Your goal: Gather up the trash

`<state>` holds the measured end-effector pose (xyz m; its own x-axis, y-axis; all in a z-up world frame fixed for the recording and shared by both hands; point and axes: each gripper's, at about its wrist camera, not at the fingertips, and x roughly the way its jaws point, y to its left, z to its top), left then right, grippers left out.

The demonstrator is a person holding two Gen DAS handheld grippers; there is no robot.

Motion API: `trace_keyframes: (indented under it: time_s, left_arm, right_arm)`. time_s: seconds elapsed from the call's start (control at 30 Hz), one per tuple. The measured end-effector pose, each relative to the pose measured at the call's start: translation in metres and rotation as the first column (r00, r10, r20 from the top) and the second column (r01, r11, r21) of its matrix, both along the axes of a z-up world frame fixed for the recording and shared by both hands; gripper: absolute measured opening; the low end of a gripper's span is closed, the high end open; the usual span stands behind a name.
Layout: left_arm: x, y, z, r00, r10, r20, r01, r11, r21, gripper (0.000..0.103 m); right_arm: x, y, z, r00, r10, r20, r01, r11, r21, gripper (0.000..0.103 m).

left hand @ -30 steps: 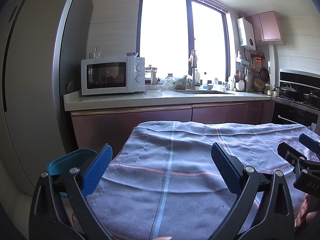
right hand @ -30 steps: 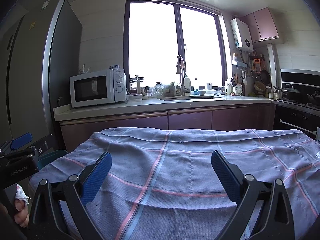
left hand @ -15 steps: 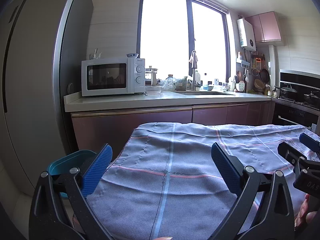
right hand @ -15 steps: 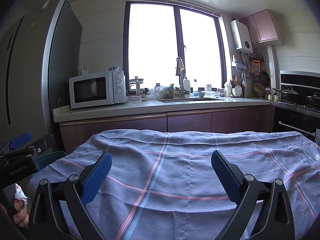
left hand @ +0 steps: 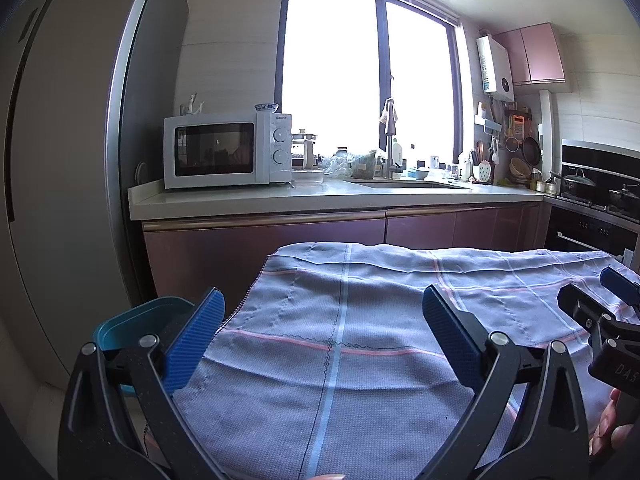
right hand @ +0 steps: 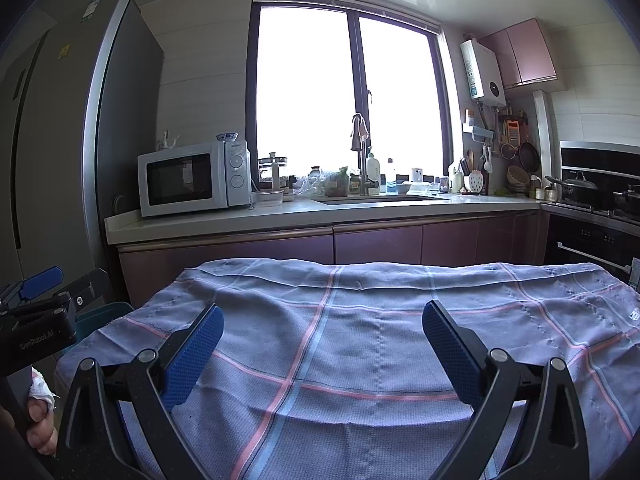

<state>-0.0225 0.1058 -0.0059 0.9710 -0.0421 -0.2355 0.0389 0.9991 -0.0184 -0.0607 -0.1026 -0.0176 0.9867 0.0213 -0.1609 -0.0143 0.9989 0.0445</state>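
While the left gripper is being held over the cloth-covered tabletop in the left wrist view, its jaws are being kept spread on nothing; a teal bin is sitting beside the tabletop's left edge. Right wrist view: the right gripper is being held with jaws spread, empty. No trash is being shown on the cloth.

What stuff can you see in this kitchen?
Cloth: one, grey-blue with pink stripes, covering the table.
Bin: one, teal, left of the table.
Microwave: one, white, on the counter.
Bowl: one, blue-white, atop the microwave.
Fridge: one, grey, far left.
Tap: one, metal, by the window.
Pot: one, dark, on the stove.
Trash: none visible.
Left gripper: fingers open, empty.
Right gripper: fingers open, empty.
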Motion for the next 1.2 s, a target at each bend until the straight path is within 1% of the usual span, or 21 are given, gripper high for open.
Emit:
trace_keyframes:
  time_s: [1.2]
  left_arm:
    - [0.0030, -0.0019, 0.0002, 1.000, -0.004, 0.002, 0.004, 1.000, 0.002, 0.097]
  right_arm:
    - [0.0030, -0.0043, 0.0051, 1.000, -0.013, 0.019, 0.013, 1.000, -0.004, 0.096]
